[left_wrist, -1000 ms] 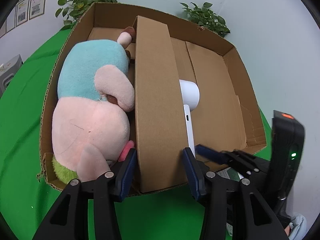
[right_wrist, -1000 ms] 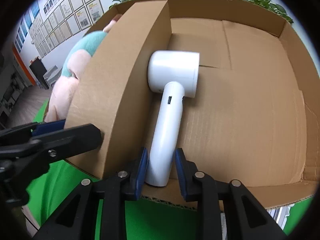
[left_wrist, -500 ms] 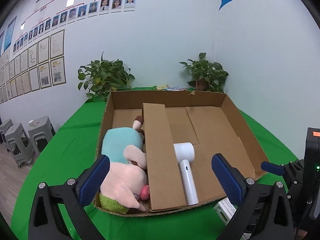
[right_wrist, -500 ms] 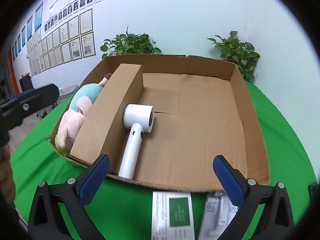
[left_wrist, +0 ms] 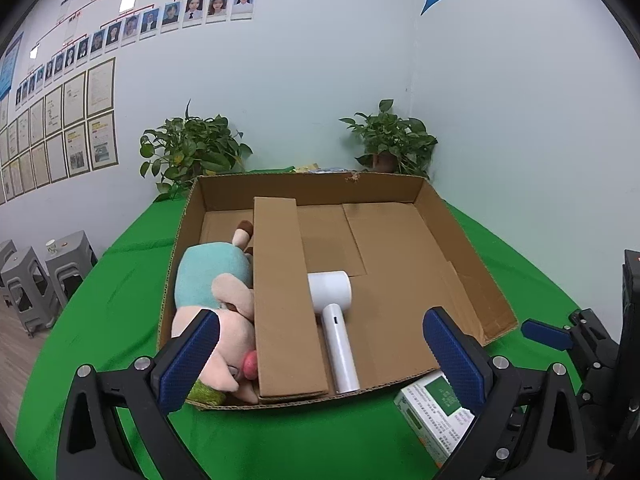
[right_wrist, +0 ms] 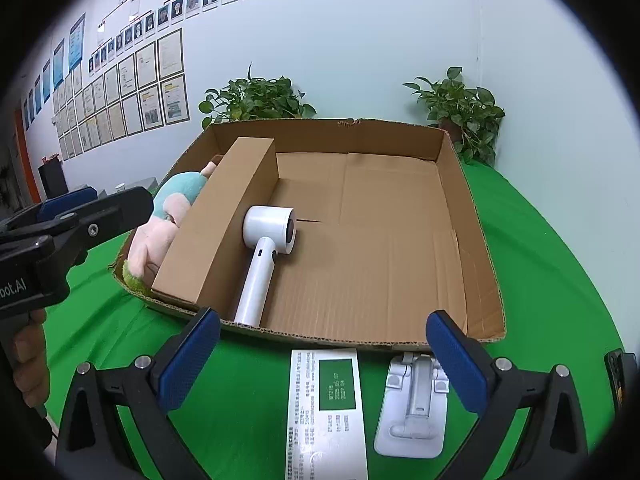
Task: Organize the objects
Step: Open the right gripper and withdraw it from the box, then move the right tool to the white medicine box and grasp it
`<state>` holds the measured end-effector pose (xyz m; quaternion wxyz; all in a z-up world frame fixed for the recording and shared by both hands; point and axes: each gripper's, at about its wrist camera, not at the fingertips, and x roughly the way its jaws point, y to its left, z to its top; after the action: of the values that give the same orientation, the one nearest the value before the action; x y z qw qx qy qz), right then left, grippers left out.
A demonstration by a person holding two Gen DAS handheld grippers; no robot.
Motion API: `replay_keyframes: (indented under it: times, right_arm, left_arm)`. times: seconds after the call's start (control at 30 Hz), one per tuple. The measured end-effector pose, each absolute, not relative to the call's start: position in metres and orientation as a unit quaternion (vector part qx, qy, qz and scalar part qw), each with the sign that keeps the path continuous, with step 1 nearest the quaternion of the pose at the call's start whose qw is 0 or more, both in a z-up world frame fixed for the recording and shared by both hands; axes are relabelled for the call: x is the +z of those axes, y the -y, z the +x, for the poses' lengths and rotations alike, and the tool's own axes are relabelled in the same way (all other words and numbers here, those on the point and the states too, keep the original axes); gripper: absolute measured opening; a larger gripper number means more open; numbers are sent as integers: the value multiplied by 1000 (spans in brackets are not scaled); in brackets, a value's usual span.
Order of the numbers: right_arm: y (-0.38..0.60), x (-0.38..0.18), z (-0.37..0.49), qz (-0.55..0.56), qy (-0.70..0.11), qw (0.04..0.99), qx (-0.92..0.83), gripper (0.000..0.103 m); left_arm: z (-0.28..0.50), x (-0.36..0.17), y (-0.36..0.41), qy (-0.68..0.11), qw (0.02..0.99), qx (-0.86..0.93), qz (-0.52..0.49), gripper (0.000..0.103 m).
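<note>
Both my grippers backed off and up from the box; jaws went from pinched to wide, nothing between them.
Left gripper (left_wrist: 320,352) and right gripper (right_wrist: 322,354) gape. Near: one green-label carton (right_wrist: 328,408), one white stand (right_wrist: 414,408) on green cloth (right_wrist: 540,280). Then one cardboard box (right_wrist: 456,184): one divider (right_wrist: 216,224), one white hair dryer (right_wrist: 264,248) right of it, one plush toy (left_wrist: 216,292) left. Far: two plants.
</note>
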<state>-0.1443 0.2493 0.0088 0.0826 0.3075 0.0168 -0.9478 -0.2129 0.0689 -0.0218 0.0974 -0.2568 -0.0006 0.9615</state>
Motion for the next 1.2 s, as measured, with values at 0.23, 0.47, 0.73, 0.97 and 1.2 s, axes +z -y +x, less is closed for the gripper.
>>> replay_keyframes:
  times: [0.23,0.47,0.73,0.97,1.2]
  right_arm:
    - [-272,4,-107,305,23,192,-932,103]
    - [-278,-46,-80,384,-13,188,-904,103]
    - [-259,-79,-88,432,-26,166,-886,92]
    - [-247,-67,-75,416,-20,209,-885,84]
    - [-254,-69,-85,439,8,178,-880,103]
  left_arm:
    - [-192,-37,-67,17,155,943,-294,103]
    - [-187,-92,-76,63,272,860,-426,103]
    - [-196,-155,-83,167,311,786,-507,101]
    - [-197,-160,-83,175,312,788,-500,101]
    - [-211,-161,-95,177,331,780,-501,101]
